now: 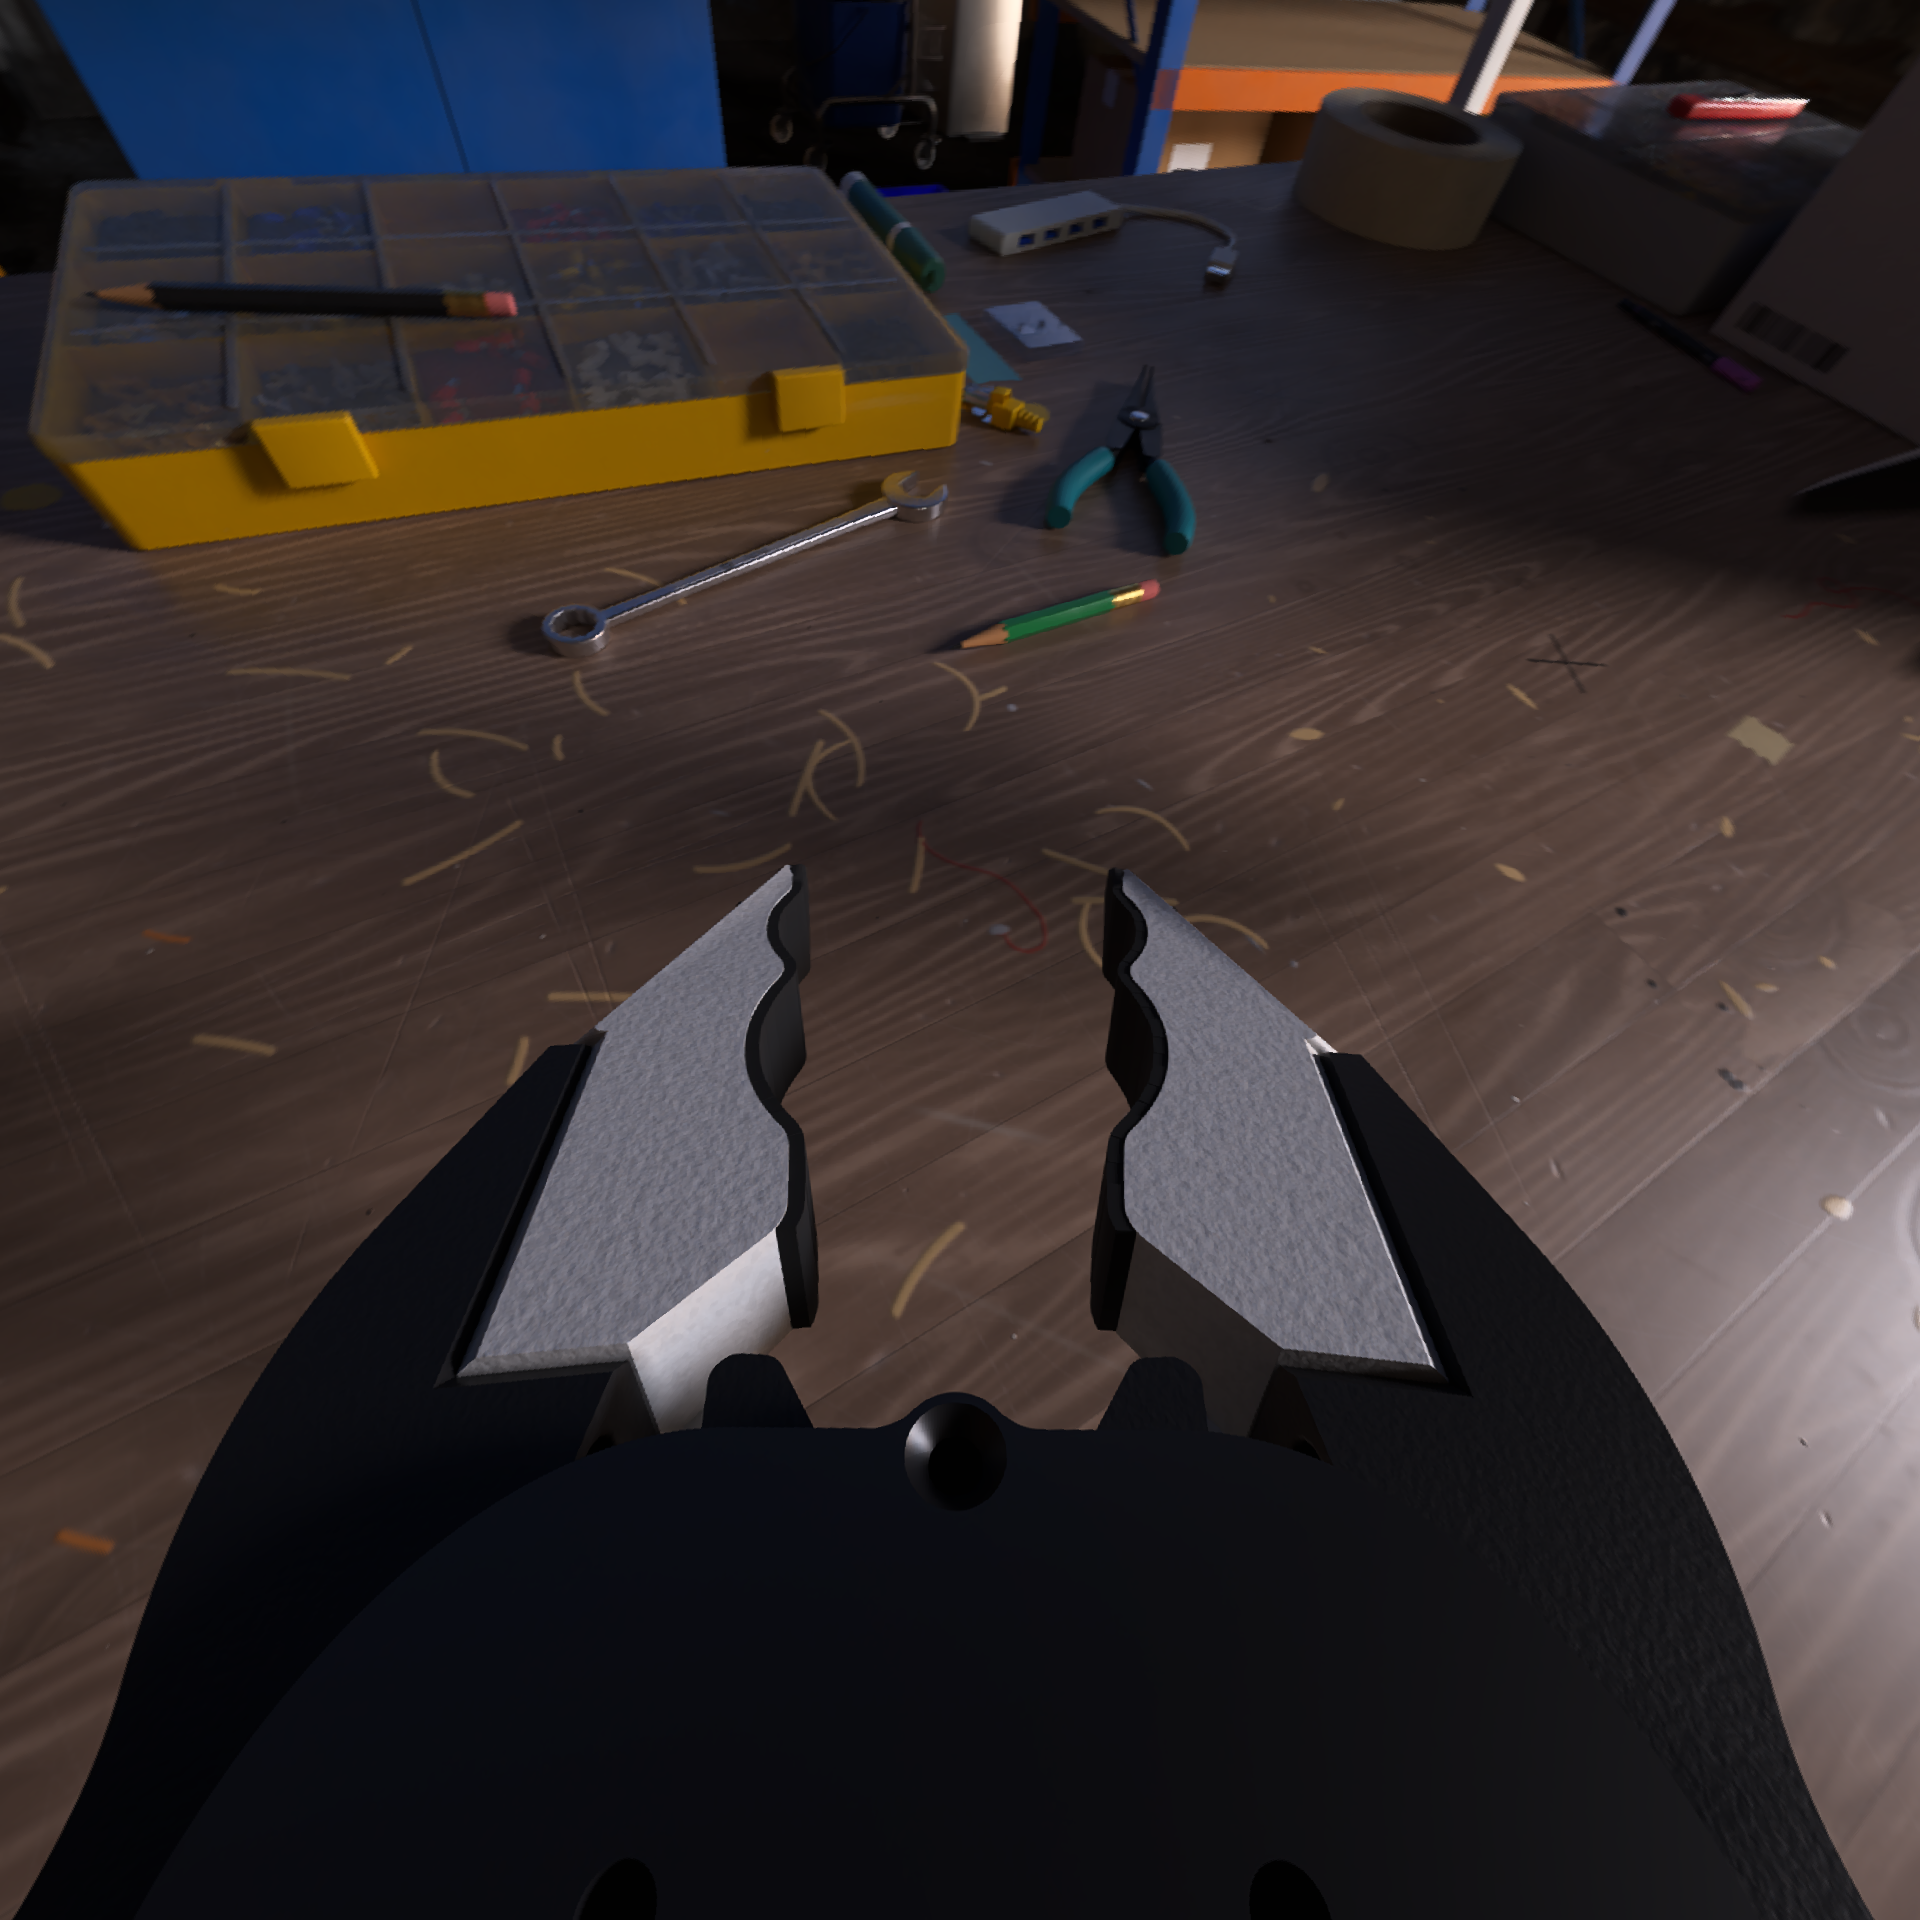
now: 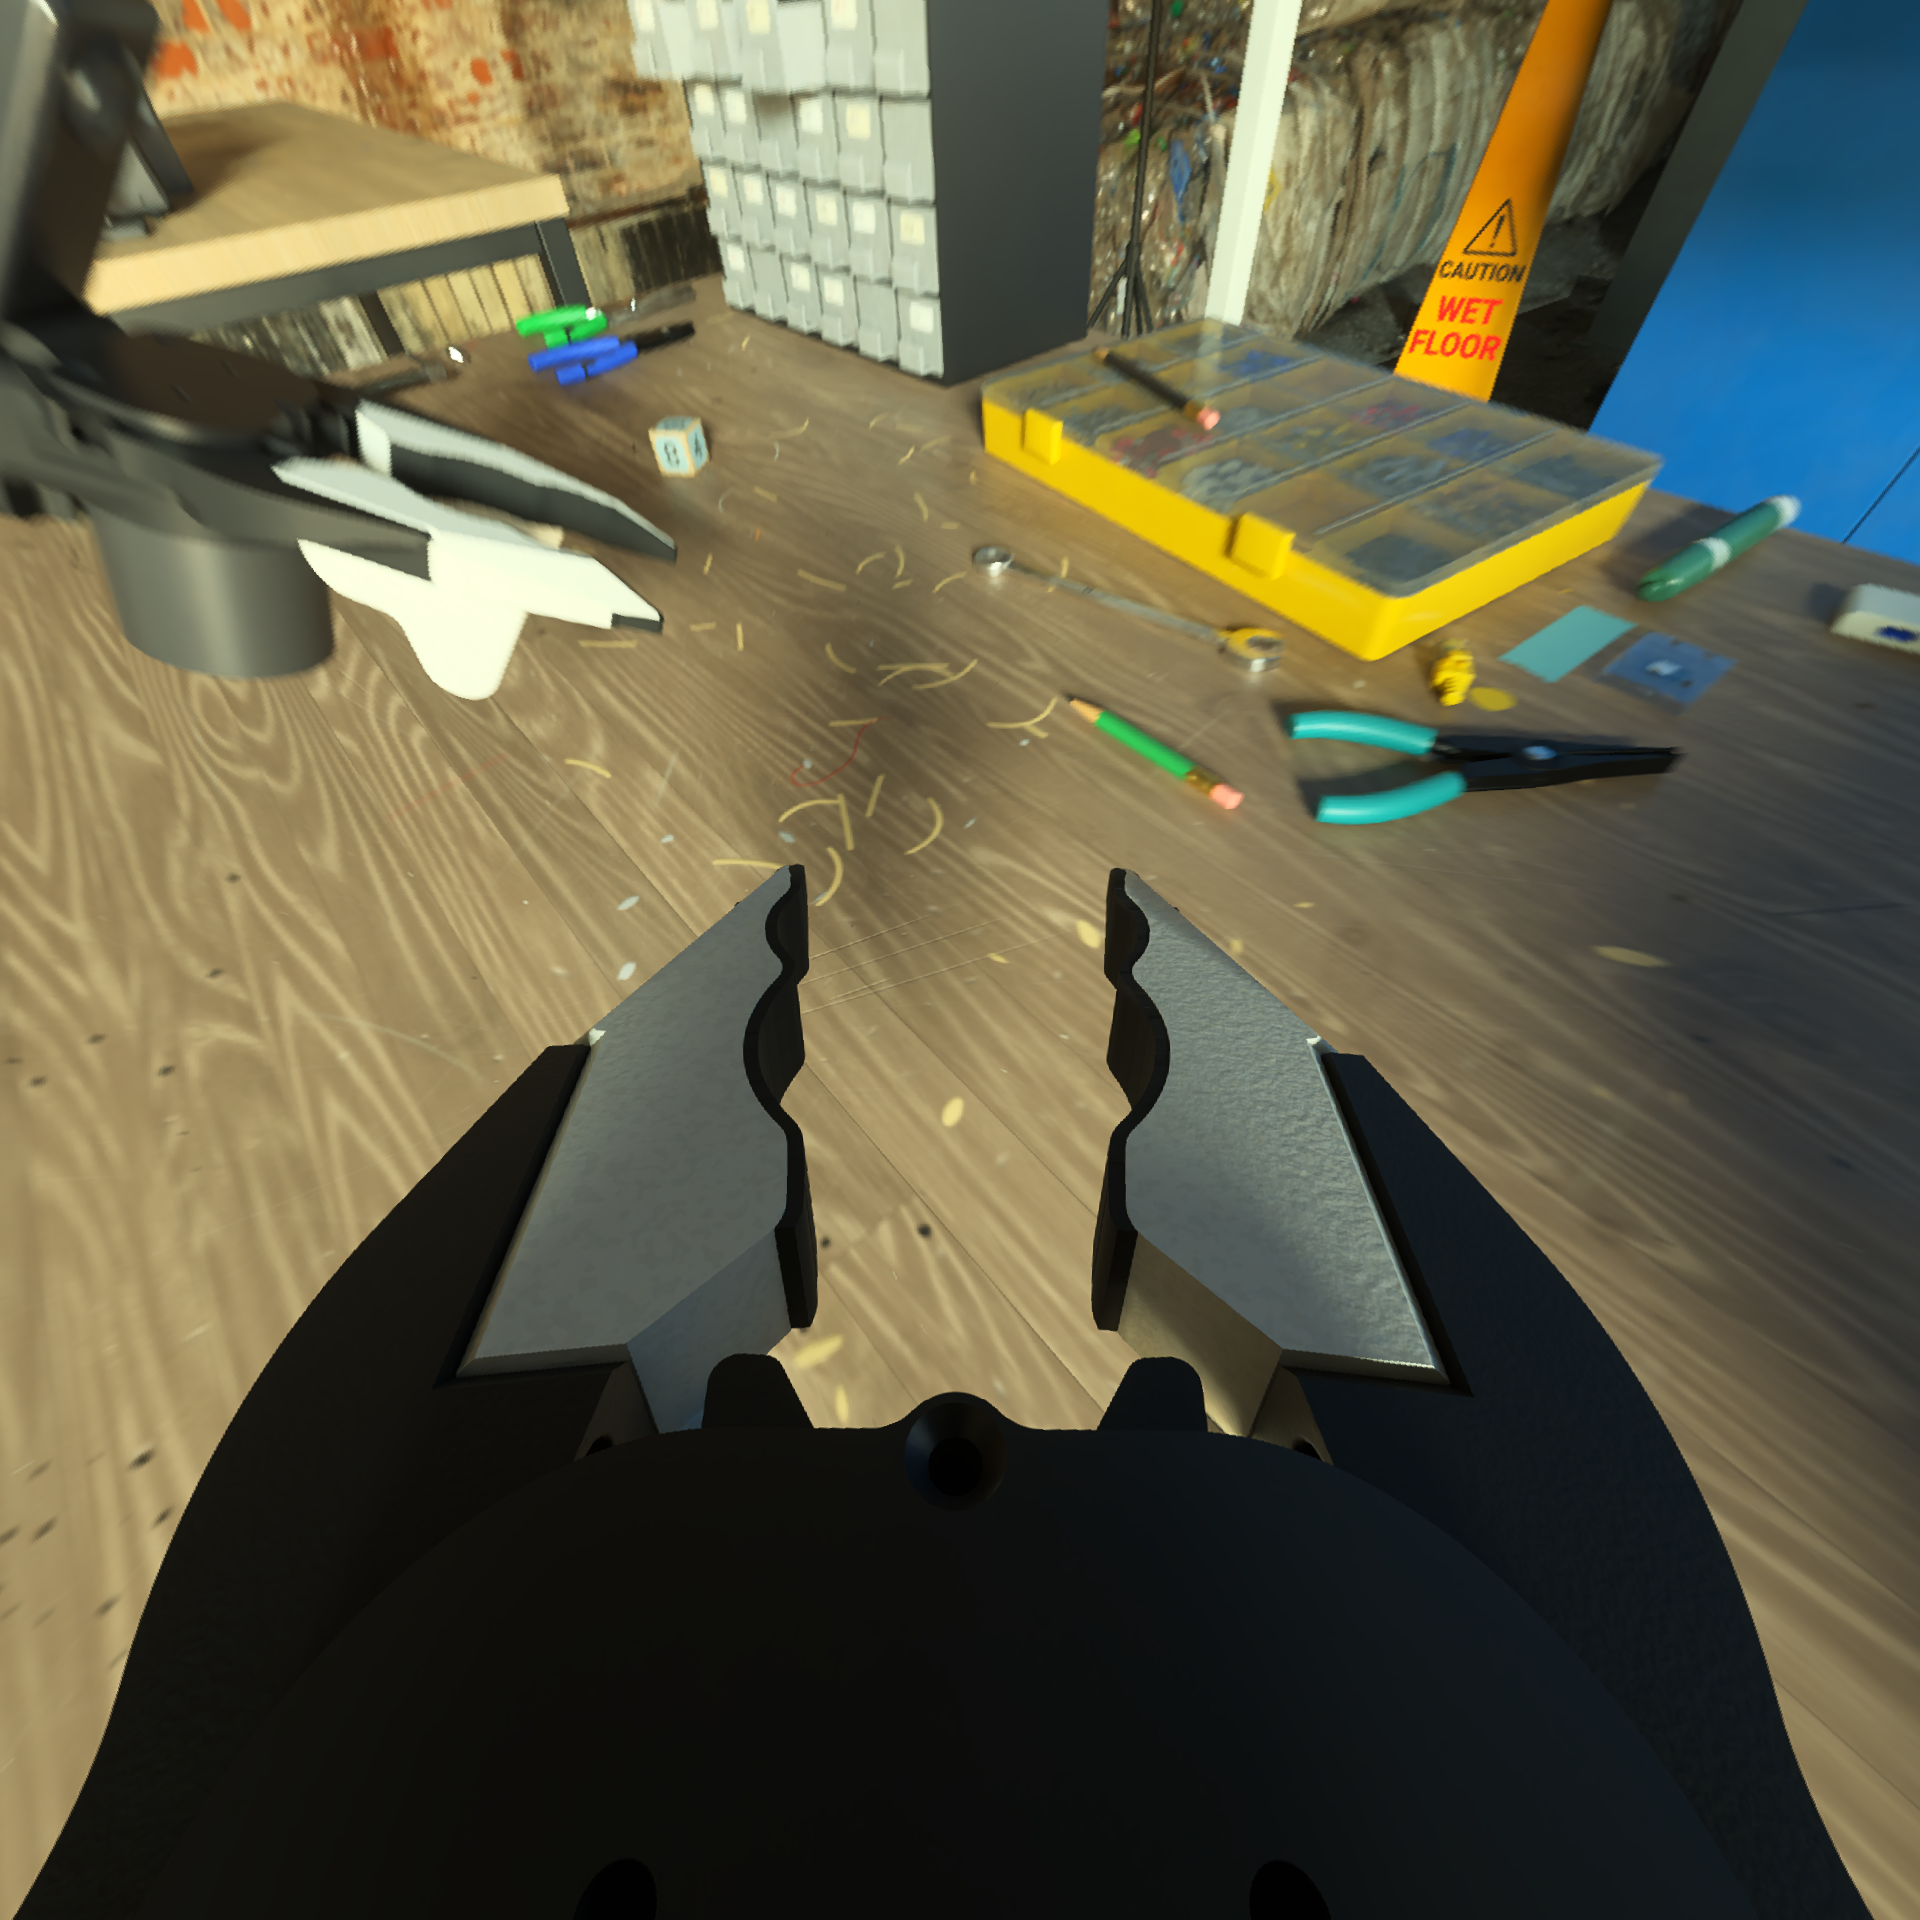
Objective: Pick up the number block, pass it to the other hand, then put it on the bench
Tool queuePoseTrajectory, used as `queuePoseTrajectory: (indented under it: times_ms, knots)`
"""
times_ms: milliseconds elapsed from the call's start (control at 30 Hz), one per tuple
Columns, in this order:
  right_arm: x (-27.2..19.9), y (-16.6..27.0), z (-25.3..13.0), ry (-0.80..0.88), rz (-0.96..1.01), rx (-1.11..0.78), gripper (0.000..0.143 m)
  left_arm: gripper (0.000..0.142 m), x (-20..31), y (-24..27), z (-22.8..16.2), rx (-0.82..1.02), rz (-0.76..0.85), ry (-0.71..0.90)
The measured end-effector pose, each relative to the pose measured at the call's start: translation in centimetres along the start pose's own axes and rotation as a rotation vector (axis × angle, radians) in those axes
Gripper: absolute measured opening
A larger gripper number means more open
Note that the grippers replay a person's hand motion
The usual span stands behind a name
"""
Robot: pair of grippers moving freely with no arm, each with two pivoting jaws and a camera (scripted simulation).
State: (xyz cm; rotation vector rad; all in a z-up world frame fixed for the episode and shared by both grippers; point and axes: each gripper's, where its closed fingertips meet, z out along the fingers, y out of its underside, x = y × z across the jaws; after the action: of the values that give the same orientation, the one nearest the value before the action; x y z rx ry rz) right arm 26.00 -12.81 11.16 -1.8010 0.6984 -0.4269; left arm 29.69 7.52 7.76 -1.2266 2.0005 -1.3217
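The number block [image 2: 678, 446], a small pale wooden cube with blue faces, sits on the wooden table far ahead in the right wrist view, past the other gripper. It does not show in the left wrist view. My right gripper [image 2: 954, 883] is open and empty above bare table. My left gripper [image 1: 952, 881] is open and empty above the table; it also shows in the right wrist view [image 2: 649, 582] at the left, fingers pointing right, short of the block. A raised wooden bench [image 2: 312, 223] stands at the far left.
A yellow parts organiser [image 1: 499, 343] [image 2: 1320, 488] with a pencil on its lid, a wrench [image 1: 743, 566], teal pliers [image 1: 1127, 468] [image 2: 1455, 764], a green pencil [image 1: 1060, 615] [image 2: 1153, 750], markers [image 2: 587, 343], a grey drawer cabinet [image 2: 883, 177], a tape roll [image 1: 1403, 166] and a USB hub [image 1: 1049, 223] lie around.
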Motion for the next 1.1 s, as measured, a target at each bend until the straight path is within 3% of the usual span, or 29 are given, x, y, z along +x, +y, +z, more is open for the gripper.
queuePoseTrajectory:
  times_ms: [100, 200, 300, 400, 467, 600, 833, 1100]
  knots:
    - [-1.0, 1.3, 3.3, 0.024, -0.080, 0.022, 0.059, 0.066, 0.5, -0.3, -0.4, 0.002, 0.017, 0.039]
    - [-1.1, 0.8, 4.4, 0.058, -0.125, 0.074, 0.058, 0.074, 0.8, -0.2, -1.0, -0.007, 0.013, 0.058]
    - [-1.3, 0.8, 4.7, 0.046, -0.111, 0.109, 0.057, 0.075, 1.8, -0.4, -2.3, -0.019, 0.007, 0.136]
    - [-1.5, 0.6, 4.4, 0.025, -0.120, 0.145, 0.055, 0.074, 1.8, -1.7, -5.9, -0.034, 0.068, 0.215]
    - [-1.6, 0.4, 4.1, 0.011, -0.116, 0.169, 0.053, 0.073, -0.2, -3.2, -9.2, -0.049, 0.128, 0.206]
    - [-1.7, 0.3, 3.8, -0.010, -0.112, 0.191, 0.052, 0.067, -8.9, -5.7, -13.4, -0.176, 0.299, 0.063]
    - [-2.3, 0.4, 3.8, -0.009, -0.163, 0.184, 0.051, 0.067, -23.1, -1.9, -7.6, -0.630, 0.412, 0.014]
    - [-2.3, 0.4, 3.8, -0.012, -0.159, 0.182, 0.050, 0.062, -29.4, 1.6, -2.6, -0.847, 0.424, 0.053]
